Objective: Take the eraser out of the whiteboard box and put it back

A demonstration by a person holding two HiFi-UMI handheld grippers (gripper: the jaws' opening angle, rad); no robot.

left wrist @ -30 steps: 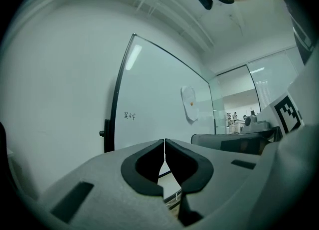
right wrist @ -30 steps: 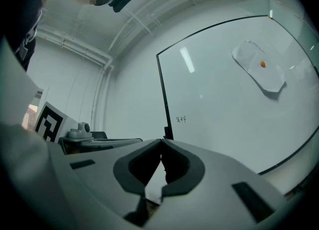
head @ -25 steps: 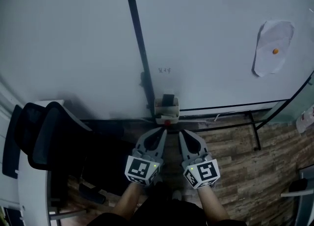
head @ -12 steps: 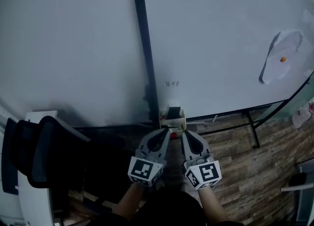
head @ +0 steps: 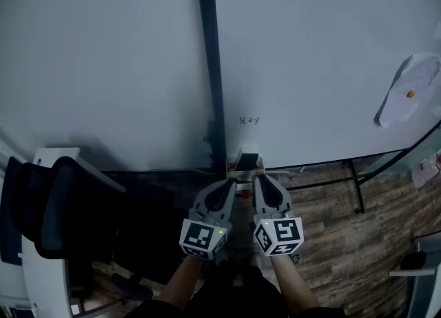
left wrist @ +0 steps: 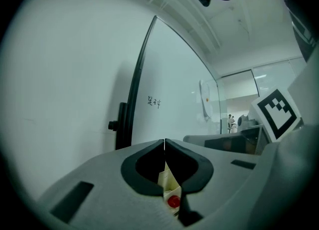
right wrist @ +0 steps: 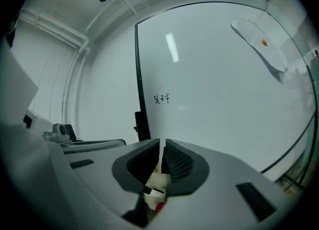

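eraser (head: 249, 157): likely light, firm — pinch its sides, just ahead of both jaws
left gripper (head: 231, 184): clenched, empty
right gripper (head: 258, 181): clenched, empty

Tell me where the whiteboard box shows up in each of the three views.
Head view: whiteboard box at centre, at the bottom edge of the whiteboard, right of the black bar.
Left gripper view: whiteboard box low centre, seen through the hollow behind the left tool.
Right gripper view: whiteboard box low centre, through the hollow behind the right tool.
Shared landmark: the small handwriting on the whiteboard.
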